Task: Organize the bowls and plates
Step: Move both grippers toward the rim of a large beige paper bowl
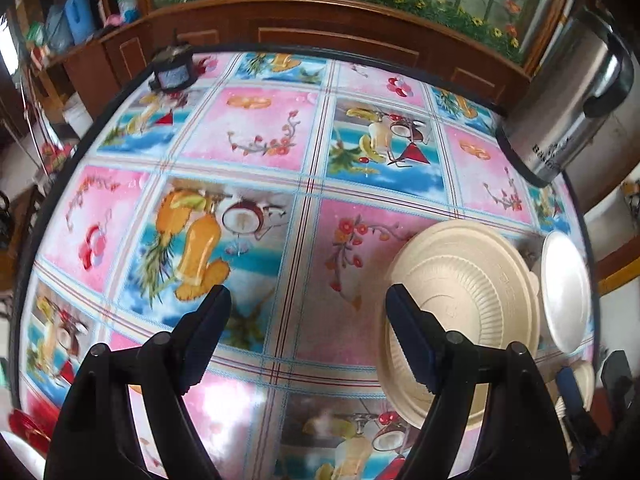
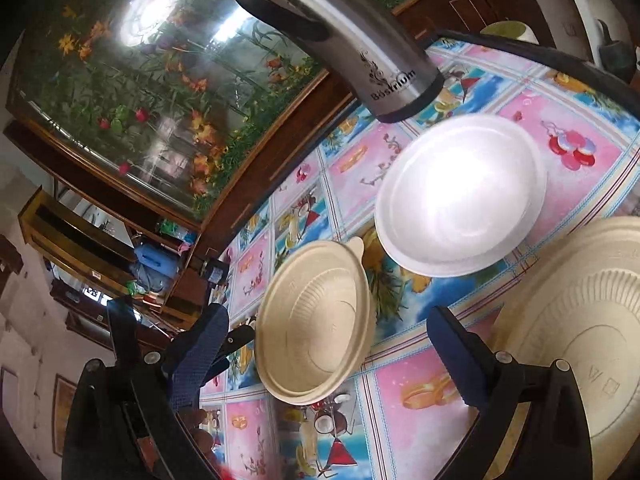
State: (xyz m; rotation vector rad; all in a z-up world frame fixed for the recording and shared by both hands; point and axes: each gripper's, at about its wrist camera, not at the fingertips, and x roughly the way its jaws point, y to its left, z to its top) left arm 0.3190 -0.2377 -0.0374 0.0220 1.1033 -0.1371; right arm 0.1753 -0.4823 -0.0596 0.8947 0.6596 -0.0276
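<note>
Both grippers spread wide, nothing held.

Left gripper beside large ribbed beige plate; right gripper around small beige bowl, near white foam bowl. Best pinched at rim, lifted level.

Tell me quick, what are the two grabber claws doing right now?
Left gripper: open, holding nothing, beside the big beige plate.
Right gripper: open, holding nothing, with the small beige bowl between its fingers.

Left wrist looks down across the table from above; right wrist, tilted, nearer; both share the beige plate and flask.
</note>
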